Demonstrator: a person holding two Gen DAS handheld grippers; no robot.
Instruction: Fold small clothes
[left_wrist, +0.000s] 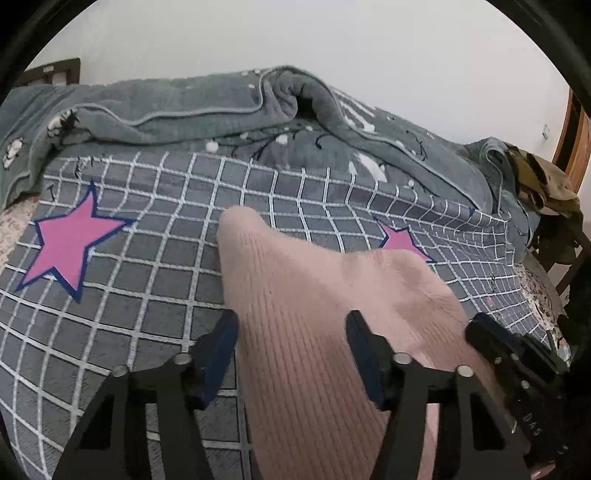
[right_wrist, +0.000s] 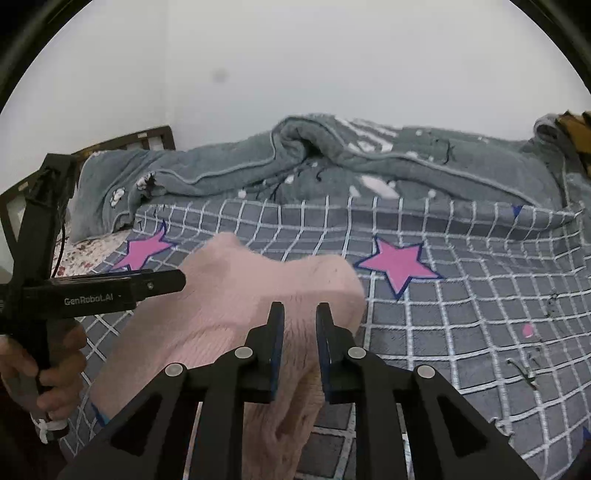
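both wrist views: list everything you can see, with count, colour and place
knit garment: 1, pale pink, on the sheet between the grippers
grid sheet: 1, grey with white lines, covers the bed
stars: 2, pink with blue edges, printed on the sheet
blanket: 1, grey-green, bunched along the wall
clothes heap: 1, olive and tan, far right
headboard: 1, dark wood, far left
left gripper: 1, black, open over the garment
right gripper: 1, black, narrow gap, grip unclear
hand: 1, holding the left gripper's handle

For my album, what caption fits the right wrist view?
Right gripper pinching pink knit above a star-patterned bed.
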